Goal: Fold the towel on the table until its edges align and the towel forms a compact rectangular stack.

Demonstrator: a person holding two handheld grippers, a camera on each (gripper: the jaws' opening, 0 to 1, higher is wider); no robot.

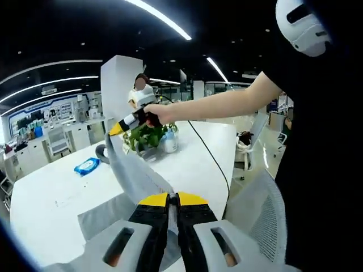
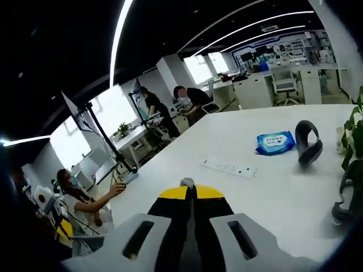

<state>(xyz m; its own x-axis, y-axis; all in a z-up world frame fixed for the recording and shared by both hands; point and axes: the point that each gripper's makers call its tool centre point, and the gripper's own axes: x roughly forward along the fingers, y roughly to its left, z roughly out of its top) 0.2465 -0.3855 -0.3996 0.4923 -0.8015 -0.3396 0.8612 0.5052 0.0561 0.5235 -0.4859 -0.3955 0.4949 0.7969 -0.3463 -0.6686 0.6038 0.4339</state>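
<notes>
Two grippers clenched on grey towel (image 1: 133, 170), left gripper (image 1: 173, 198) at lower centre, right gripper (image 1: 116, 129) raised mid-frame, table (image 1: 51, 198) beneath.

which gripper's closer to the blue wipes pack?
Right, likely. The right gripper, raised and holding a towel edge, sits nearer the blue wipes pack. The left gripper clamps towel at the near edge.
</notes>
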